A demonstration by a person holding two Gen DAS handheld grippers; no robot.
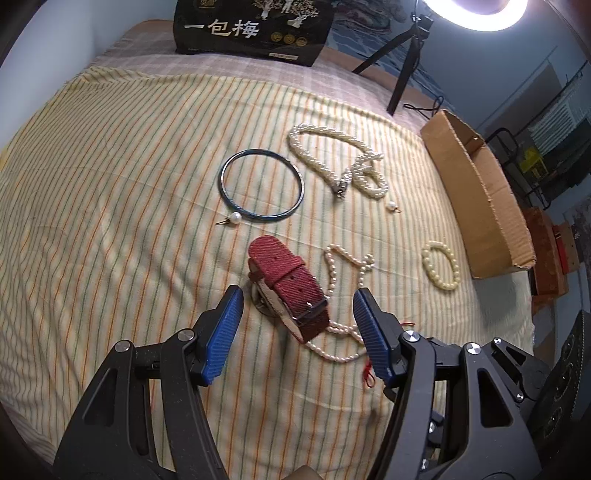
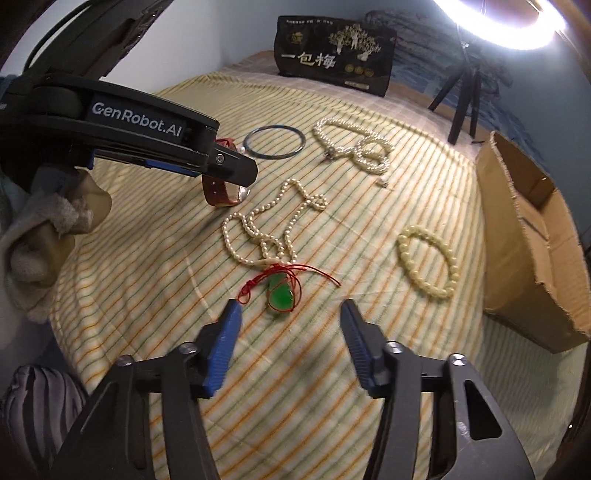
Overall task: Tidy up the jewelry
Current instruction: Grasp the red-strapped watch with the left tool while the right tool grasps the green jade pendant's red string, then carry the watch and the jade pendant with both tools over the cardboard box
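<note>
Jewelry lies on a striped cloth. My left gripper (image 1: pixel 297 295) is open, its blue fingers on either side of a red-strap watch (image 1: pixel 286 282), which also shows in the right wrist view (image 2: pixel 221 188) partly behind the left gripper's body. My right gripper (image 2: pixel 290 308) is open just short of a green pendant on red cord (image 2: pixel 280 293). A thin pearl necklace (image 2: pixel 273 221) lies beyond it. A blue bangle (image 1: pixel 261 184), a thick pearl necklace (image 1: pixel 332 155), a cream bead bracelet (image 2: pixel 428 262) and two pearl earrings (image 1: pixel 235 218) lie apart.
An open cardboard box (image 2: pixel 532 236) stands at the right edge of the cloth. A black printed bag (image 1: pixel 251 29) stands at the back. A tripod (image 1: pixel 402 62) with a ring light stands at the back right. A towel (image 2: pixel 44 229) lies left.
</note>
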